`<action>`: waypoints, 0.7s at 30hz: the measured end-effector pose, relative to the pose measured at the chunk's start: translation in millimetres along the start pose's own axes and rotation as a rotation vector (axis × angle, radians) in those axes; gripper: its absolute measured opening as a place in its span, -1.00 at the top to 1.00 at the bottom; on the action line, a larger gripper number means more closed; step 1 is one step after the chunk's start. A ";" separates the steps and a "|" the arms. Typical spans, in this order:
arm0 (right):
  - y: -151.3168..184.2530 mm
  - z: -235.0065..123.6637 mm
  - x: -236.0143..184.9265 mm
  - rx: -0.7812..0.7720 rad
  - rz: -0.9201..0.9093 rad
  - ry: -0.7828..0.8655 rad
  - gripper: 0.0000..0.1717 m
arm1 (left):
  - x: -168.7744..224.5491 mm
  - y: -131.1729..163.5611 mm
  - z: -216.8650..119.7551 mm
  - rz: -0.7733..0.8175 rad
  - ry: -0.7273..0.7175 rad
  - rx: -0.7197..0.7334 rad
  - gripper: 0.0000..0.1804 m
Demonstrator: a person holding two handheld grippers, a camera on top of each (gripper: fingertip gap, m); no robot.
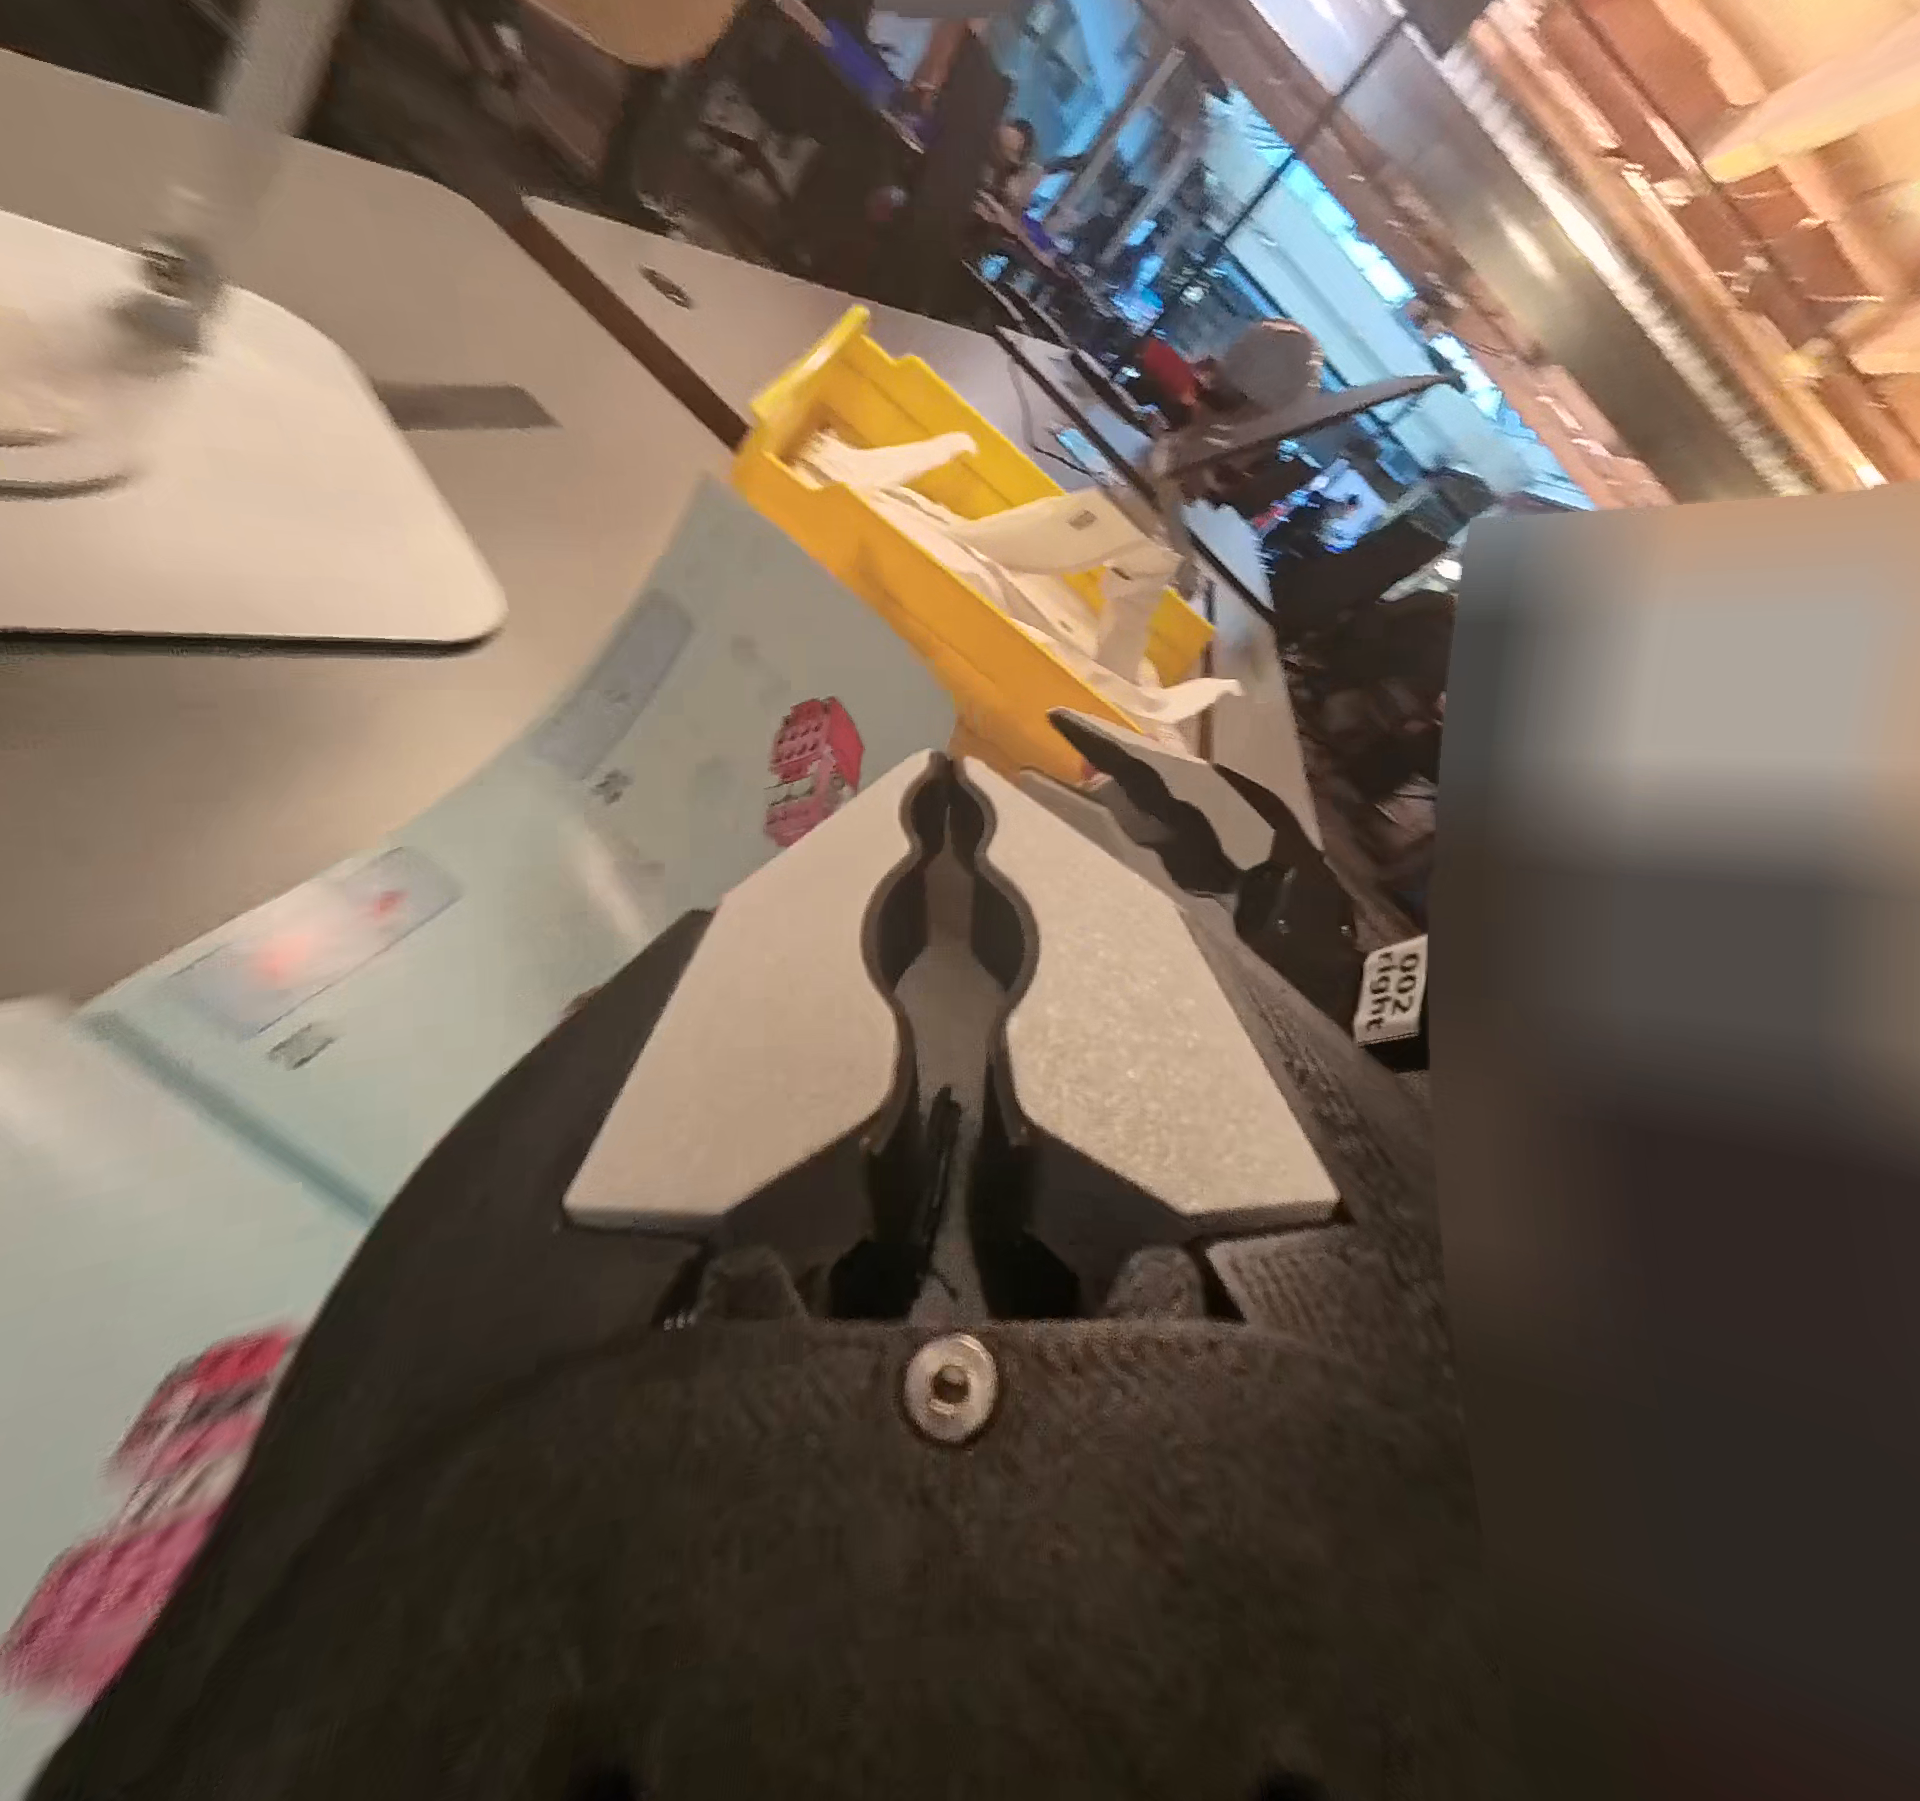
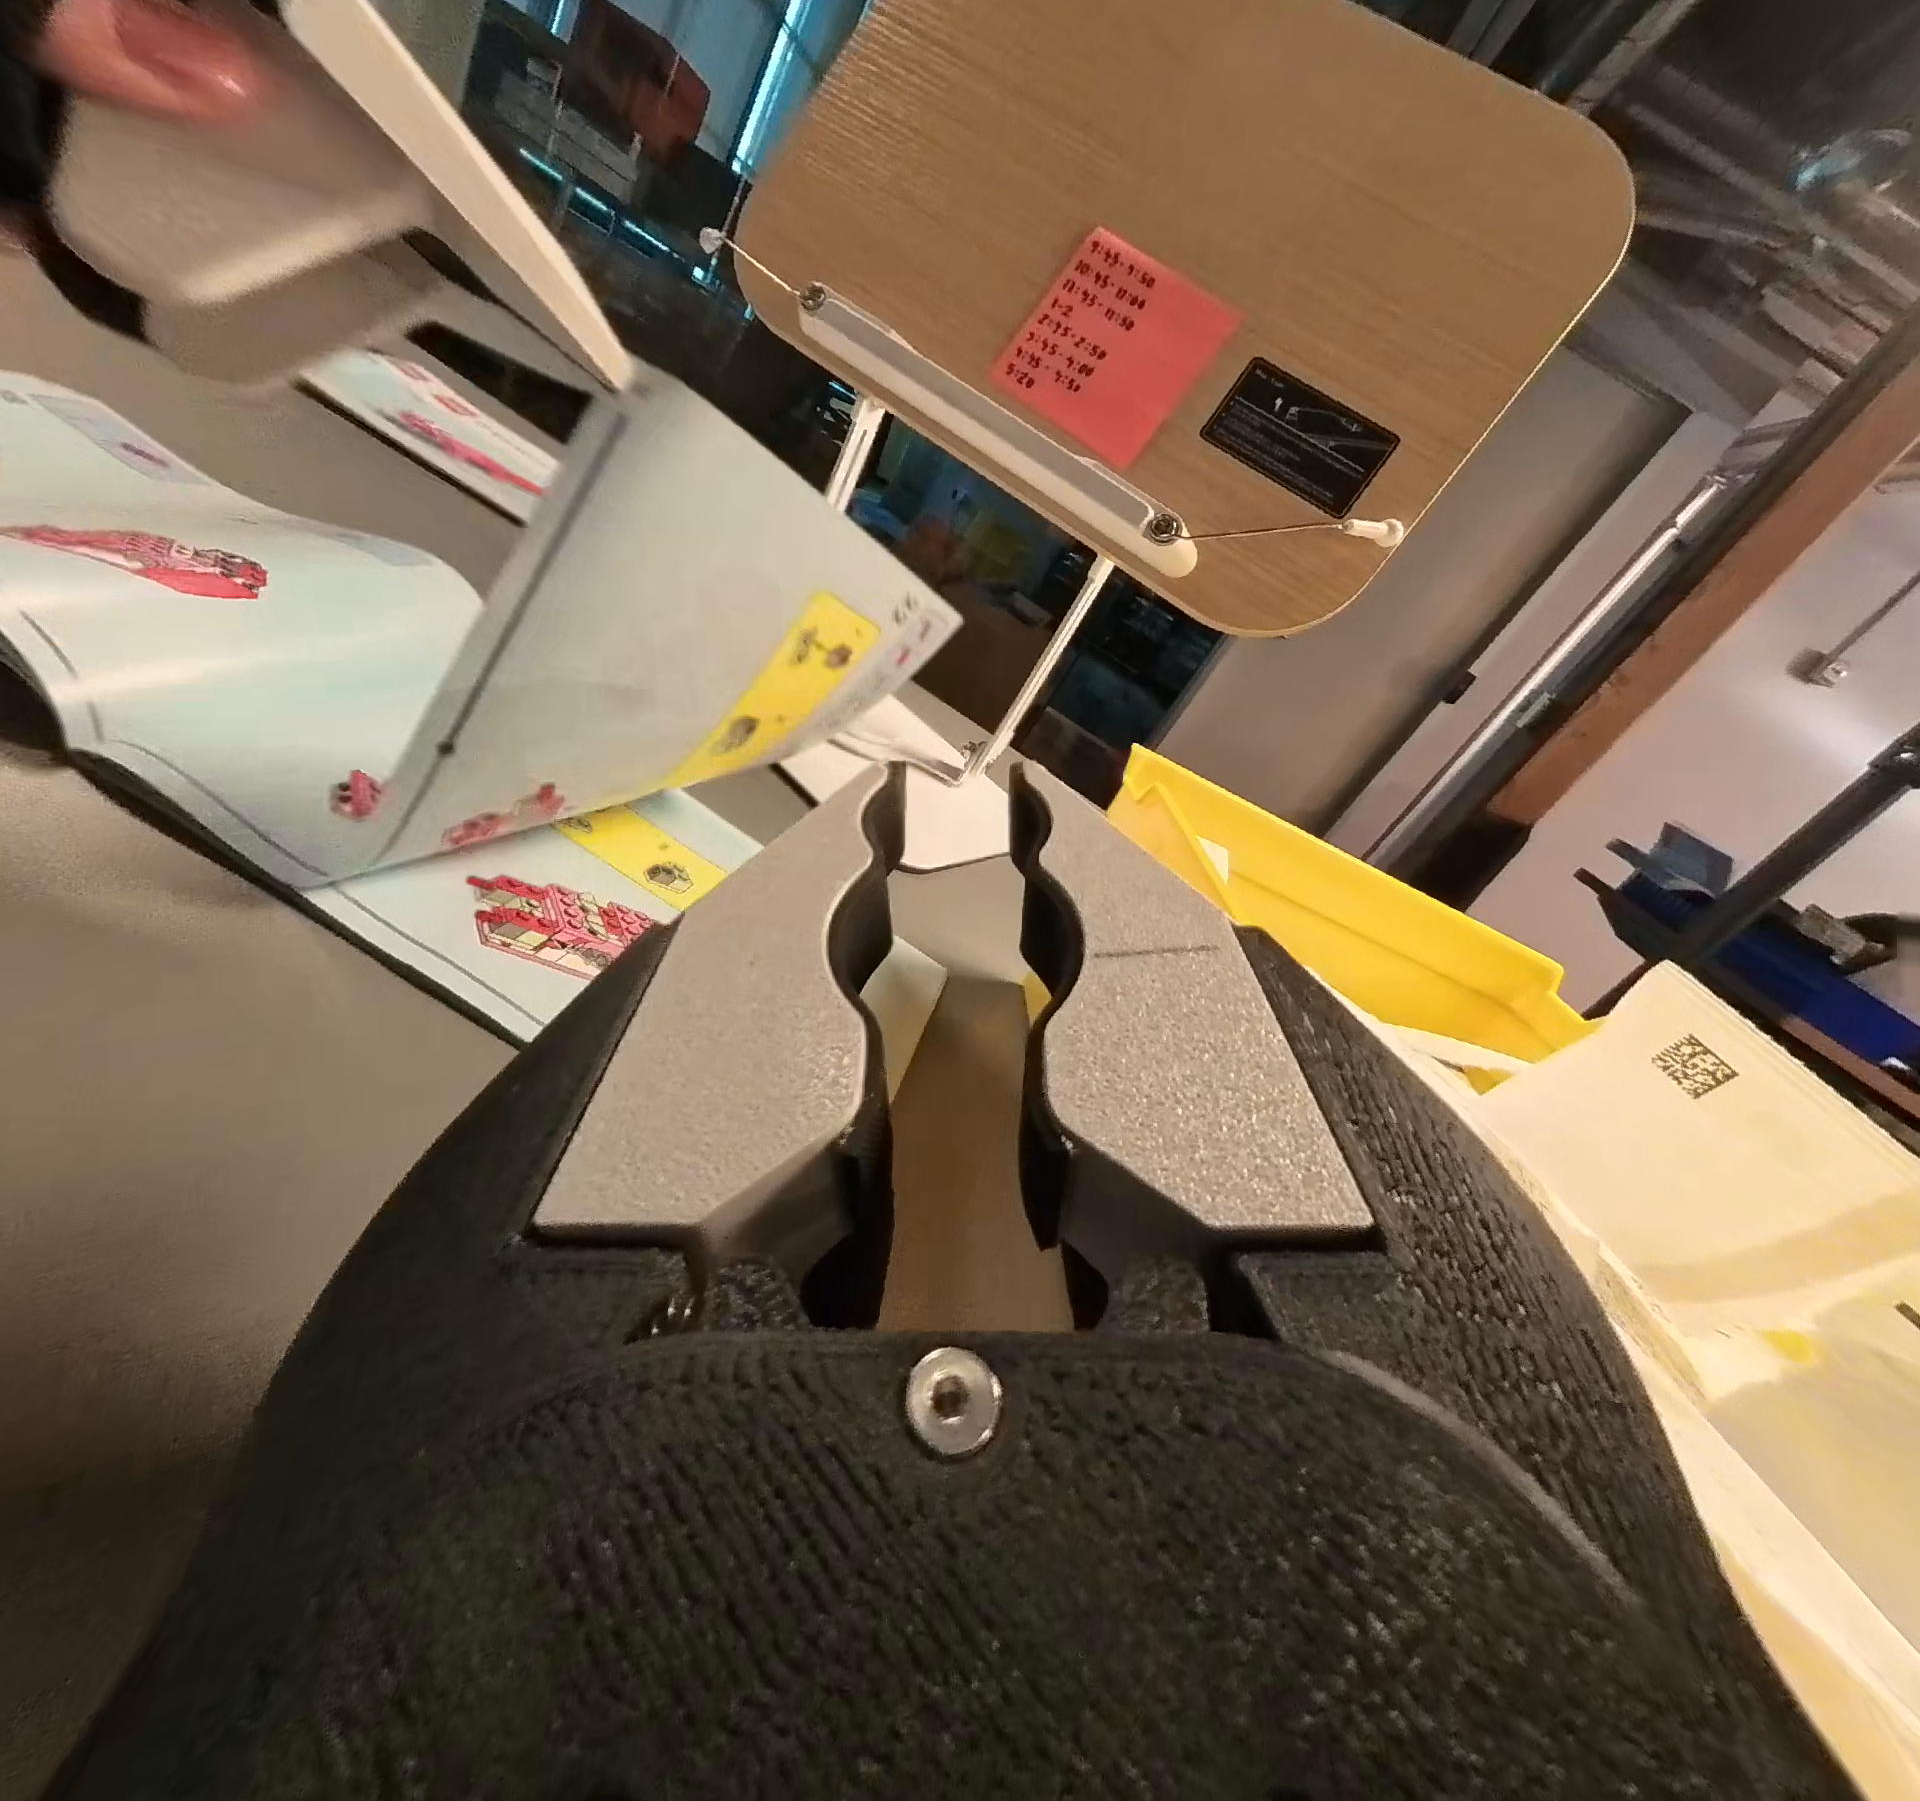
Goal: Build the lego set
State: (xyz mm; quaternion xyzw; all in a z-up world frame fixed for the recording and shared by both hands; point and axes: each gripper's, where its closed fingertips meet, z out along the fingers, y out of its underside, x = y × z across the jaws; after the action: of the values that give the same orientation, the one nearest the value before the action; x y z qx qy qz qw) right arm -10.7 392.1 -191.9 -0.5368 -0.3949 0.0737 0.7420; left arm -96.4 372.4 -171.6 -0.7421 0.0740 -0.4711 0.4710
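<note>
On the grey tabletop (image 2: 208, 1076) lies an open booklet (image 2: 260, 671) beside a yellow bin (image 2: 1351, 920). The left hand-held gripper (image 1: 951, 764) is closed on nothing. The right hand-held gripper (image 2: 951, 785) is open and empty; it should move slowly near the raised page.

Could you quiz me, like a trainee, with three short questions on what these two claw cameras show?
1. True or false: the left claw is wide open.
2. What colour is the bin beside the right claw? A) blue B) yellow C) green
3. Fill in: the open booklet has one ____ lifted and curling.

Key: 1. False, its fingers meet at the tips. 2. B. 3. page; it curves up above the flat one on the table.
</note>
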 end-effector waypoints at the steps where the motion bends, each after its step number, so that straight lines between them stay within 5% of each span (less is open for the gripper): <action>1: -0.3 0.1 -0.5 0.001 -0.003 -0.002 0.81 | -3.9 -2.3 -10.2 0.005 -0.040 0.003 1.00; 10: -1.5 0.2 -3.5 0.006 -0.028 -0.007 0.87 | -29.4 -0.1 -113.2 0.026 -0.344 -0.001 1.00; 17: -1.5 0.2 -3.7 0.005 -0.028 -0.008 0.87 | -70.9 40.7 -201.0 -0.098 -0.732 0.038 1.00; 21: -1.7 0.0 -5.8 0.002 -0.043 -0.013 0.88 | -81.5 62.4 -228.1 -0.216 -0.790 0.110 1.00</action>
State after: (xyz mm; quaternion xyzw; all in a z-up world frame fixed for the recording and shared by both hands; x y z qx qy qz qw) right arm -15.2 388.3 -193.5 -0.5269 -0.4112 0.0619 0.7413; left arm -295.4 239.9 -245.2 -0.8432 -0.2161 -0.1999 0.4498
